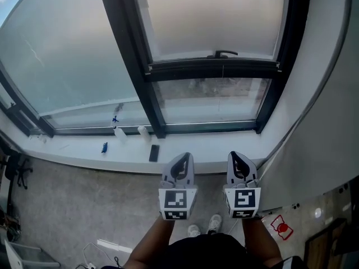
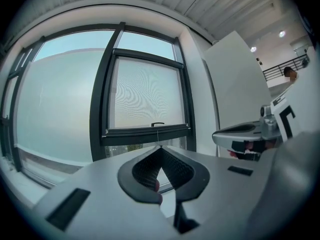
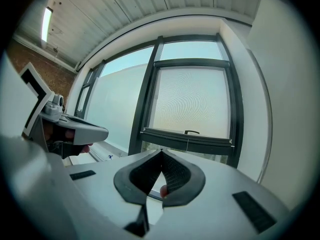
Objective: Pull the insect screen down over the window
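Judging by its look, the insect screen (image 1: pixel 213 15) is taken to be light, soft mesh that could be torn or creased if pinched, so hold is better taken on the stiff dark bottom bar (image 1: pixel 213 69), or on the small curved handle (image 1: pixel 225 53) fixed on top of that bar near its middle (a thin line seen just below the bar in the left gripper view may be a pull cord, but this cannot be settled). The mesh is stretched above the bar, which is stopped part-way down the window; a strip of bare glass (image 1: pixel 210 100) is left uncovered beneath the bar. The left gripper (image 1: pixel 182 157) and the right gripper (image 1: pixel 238 154) are held well short of the bar, each pressed fully together with nothing caught between the jaws. No brand, label or legible writing is found; only square patterns are borne on the marker cubes.
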Available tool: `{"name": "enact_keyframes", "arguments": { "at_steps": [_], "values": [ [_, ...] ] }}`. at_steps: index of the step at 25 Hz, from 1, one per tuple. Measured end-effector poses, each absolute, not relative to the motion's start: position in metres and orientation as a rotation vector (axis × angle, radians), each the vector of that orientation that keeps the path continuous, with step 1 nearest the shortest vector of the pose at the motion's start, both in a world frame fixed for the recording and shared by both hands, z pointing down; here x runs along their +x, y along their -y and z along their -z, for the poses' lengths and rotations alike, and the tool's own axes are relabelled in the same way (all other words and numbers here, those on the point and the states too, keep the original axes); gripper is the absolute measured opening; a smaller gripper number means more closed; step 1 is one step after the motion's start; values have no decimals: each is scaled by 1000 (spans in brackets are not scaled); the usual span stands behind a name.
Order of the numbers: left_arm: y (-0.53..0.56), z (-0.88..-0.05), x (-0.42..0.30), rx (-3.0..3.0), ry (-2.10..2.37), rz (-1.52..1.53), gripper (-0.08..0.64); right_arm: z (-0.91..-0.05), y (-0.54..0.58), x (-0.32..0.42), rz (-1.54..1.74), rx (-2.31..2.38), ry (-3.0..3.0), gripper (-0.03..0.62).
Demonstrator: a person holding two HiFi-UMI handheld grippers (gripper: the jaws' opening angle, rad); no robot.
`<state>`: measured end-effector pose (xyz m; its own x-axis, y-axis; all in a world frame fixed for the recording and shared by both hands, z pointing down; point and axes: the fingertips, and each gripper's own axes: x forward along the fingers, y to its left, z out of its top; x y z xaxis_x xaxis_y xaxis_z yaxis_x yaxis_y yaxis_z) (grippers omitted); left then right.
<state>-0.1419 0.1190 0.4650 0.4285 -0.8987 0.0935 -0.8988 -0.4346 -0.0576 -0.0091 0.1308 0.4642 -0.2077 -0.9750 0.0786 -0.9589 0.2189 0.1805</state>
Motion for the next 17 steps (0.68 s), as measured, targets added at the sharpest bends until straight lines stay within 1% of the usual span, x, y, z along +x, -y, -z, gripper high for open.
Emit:
{"name": "enact_keyframes", "arguments": {
  "at_steps": [10, 17],
  "values": [
    [-126, -461, -150, 2669, 1665, -159, 3, -448, -141, -23, 182, 1855, 2311, 3],
    [-134, -459, -154, 2672, 1658, -146, 3, -451, -151, -28, 175, 1854, 2305, 3]
  ]
}}
